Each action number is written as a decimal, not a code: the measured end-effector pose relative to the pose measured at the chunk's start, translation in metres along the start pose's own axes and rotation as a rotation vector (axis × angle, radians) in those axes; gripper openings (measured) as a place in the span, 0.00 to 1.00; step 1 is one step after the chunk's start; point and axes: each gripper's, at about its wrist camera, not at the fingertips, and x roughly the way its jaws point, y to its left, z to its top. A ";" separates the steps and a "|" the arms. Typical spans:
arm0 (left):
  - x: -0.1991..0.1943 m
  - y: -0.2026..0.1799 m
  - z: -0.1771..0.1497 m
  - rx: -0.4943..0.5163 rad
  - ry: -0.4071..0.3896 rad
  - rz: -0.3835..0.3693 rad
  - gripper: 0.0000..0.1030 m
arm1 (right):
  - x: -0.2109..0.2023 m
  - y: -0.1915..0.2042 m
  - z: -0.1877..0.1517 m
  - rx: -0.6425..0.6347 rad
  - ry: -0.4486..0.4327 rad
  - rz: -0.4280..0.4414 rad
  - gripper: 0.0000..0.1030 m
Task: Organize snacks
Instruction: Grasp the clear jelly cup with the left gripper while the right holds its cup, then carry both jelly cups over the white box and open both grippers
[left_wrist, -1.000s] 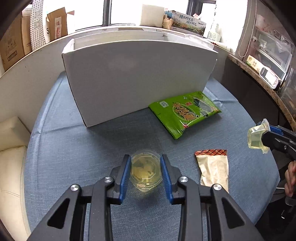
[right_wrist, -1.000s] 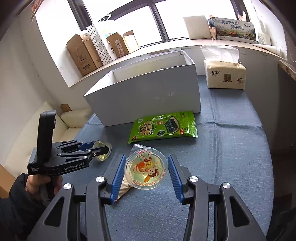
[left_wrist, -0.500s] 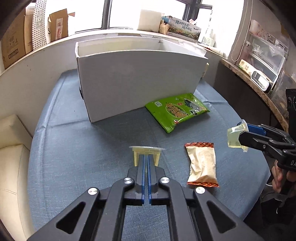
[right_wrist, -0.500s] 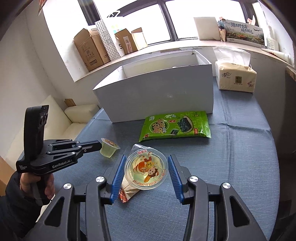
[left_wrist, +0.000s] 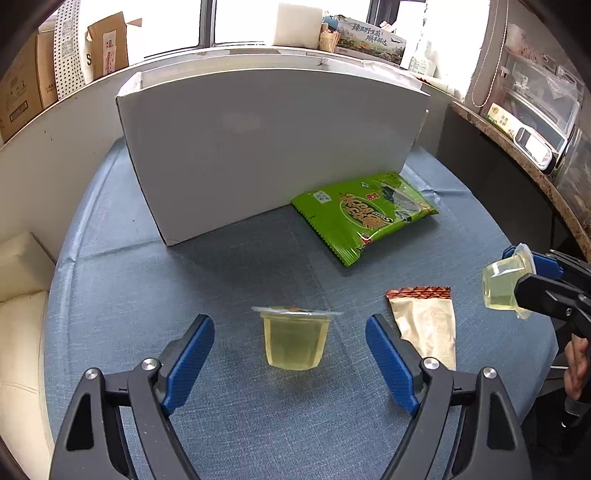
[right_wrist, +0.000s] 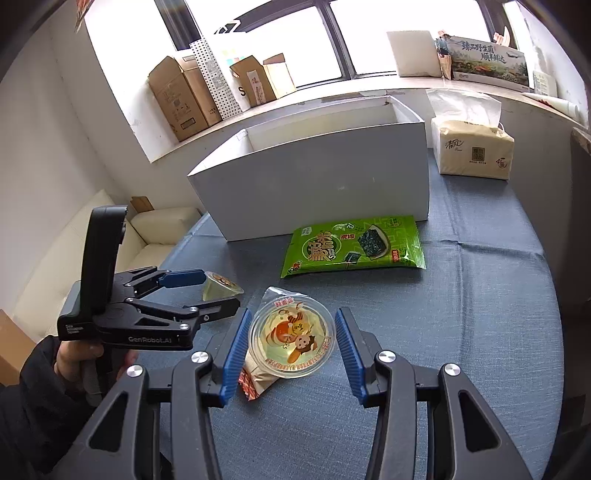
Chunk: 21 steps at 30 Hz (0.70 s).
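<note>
- Clear plastic jelly cup with pale yellow filling and a sealed film lid (left_wrist: 295, 341): stands upright on the blue cloth-covered surface (left_wrist: 155, 302), between the blue pads of the left hand-held gripper (left_wrist: 291, 354) and touching neither
- Left hand-held gripper: black frame, ribbed blue pads; jaws have just been opening and now stand wide, the cup free between them; seen from the right wrist view (right_wrist: 218, 291) with the cup just past its tips
- Second clear jelly cup with a cartoon-printed lid (right_wrist: 291, 339): held clear of the surface in the right hand-held gripper (right_wrist: 291, 347), lid facing the right wrist camera; in the left wrist view the same cup (left_wrist: 504, 282) shows side-on at the right edge
- Right hand-held gripper: partly closed, blue pads on either side of the printed-lid cup, gripping it
- Small beige snack sachet with an orange-red crimped end (left_wrist: 424, 321): lies flat on the surface, just right of the standing cup, partly hidden under the held cup in the right wrist view
- Green seaweed snack packet with yellow lettering (right_wrist: 354, 247): lies flat, just in front of the box
- Large open-topped white cardboard box (right_wrist: 317, 181): stands at the back of the surface; contents not visible
- Soft pack of tissues in cream wrapping (right_wrist: 472, 147): beside the box's right end
- Brown cardboard cartons (right_wrist: 181, 96): on the window ledge
- Person's hand in a dark sleeve (right_wrist: 70, 362): grips the left gripper's handle
</note>
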 end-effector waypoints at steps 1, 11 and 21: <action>0.002 0.000 0.000 0.002 0.010 0.004 0.79 | 0.000 -0.001 0.000 0.003 -0.001 0.000 0.49; -0.010 0.001 0.002 -0.002 -0.005 -0.039 0.35 | 0.002 0.002 -0.001 0.002 0.004 0.005 0.49; -0.082 0.009 0.053 -0.040 -0.197 -0.066 0.35 | -0.013 0.008 0.051 -0.046 -0.100 -0.007 0.49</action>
